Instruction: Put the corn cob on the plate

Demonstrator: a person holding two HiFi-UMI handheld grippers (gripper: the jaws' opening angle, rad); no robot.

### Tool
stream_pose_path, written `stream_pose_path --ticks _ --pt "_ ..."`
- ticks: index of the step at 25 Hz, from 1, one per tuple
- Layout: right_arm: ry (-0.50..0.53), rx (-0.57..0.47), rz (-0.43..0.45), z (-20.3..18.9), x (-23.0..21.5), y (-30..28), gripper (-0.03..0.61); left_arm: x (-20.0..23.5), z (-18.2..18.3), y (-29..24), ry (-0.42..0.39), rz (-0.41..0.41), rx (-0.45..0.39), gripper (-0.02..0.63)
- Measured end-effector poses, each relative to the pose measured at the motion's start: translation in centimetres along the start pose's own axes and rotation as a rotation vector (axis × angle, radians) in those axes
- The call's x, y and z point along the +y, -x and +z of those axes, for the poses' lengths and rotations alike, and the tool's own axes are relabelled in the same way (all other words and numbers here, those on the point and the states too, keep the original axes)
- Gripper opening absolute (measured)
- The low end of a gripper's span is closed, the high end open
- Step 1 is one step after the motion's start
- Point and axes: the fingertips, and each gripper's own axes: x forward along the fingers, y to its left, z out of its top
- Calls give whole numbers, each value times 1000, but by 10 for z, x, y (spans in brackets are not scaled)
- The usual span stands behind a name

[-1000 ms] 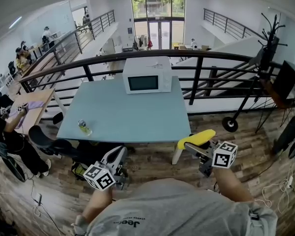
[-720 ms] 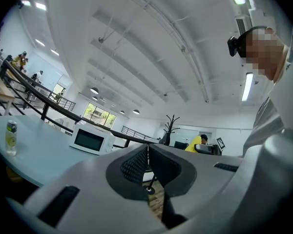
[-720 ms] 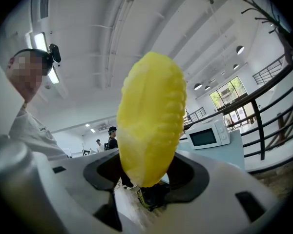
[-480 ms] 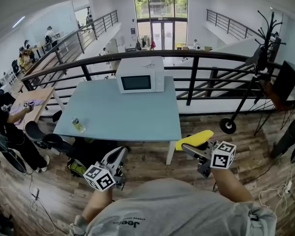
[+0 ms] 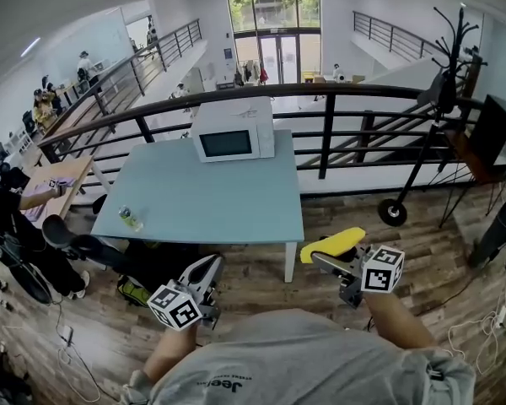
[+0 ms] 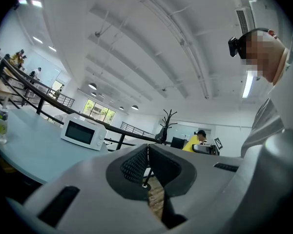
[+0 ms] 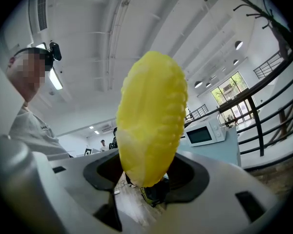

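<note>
1. A pale blue bench (image 5: pixel 204 199) stands on a wooden floor (image 5: pixel 257 275). It sits beside a dark railing (image 5: pixel 320 95) on the upper level of a bright, white hall.
2. A white microwave (image 5: pixel 233 130) sits at the bench's far edge. A small bottle (image 5: pixel 129 218) stands near its front left corner.
3. A coat stand (image 5: pixel 449 66) rises at the right.
4. Both grippers point level towards the bench, over the floor and short of its near edge.
5. The left gripper (image 5: pixel 207 267) is clenched, its jaws together with nothing between them.
6. The right gripper (image 5: pixel 322 257) grasps the yellow corn cob (image 5: pixel 332 245) by one end. The cob is in the air, off the bench's near right corner.
</note>
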Motion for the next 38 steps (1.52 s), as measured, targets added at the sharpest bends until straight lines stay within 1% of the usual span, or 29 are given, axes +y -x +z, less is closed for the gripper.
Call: stream_pose_path --ticks 7,12,16,20,25,29,33,38 --pt "-23 6 -16 -1 -18 -9 264 21 -5 -11 27 14 12 18" --pt "-21 11 -42 1 -32 -35 264 49 2 -25 34 -25 16 18" --pt "-9 -9 -70 10 -43 -70 264 89 16 -34 34 -60 15 18" --pt "-14 -22 -111 16 -57 -113 264 142 34 -44 40 -87 26 18" --pt "7 -49 -141 35 -72 -174 264 204 80 -63 6 -137 22 18" --pt "-6 -75 -151 48 -84 -221 264 247 104 -71 3 -162 24 18" --pt "3 -69 -166 55 -93 -259 264 286 115 -75 16 -176 29 18" --pt "9 -61 -194 61 -99 -288 264 317 125 -78 36 -204 23 18"
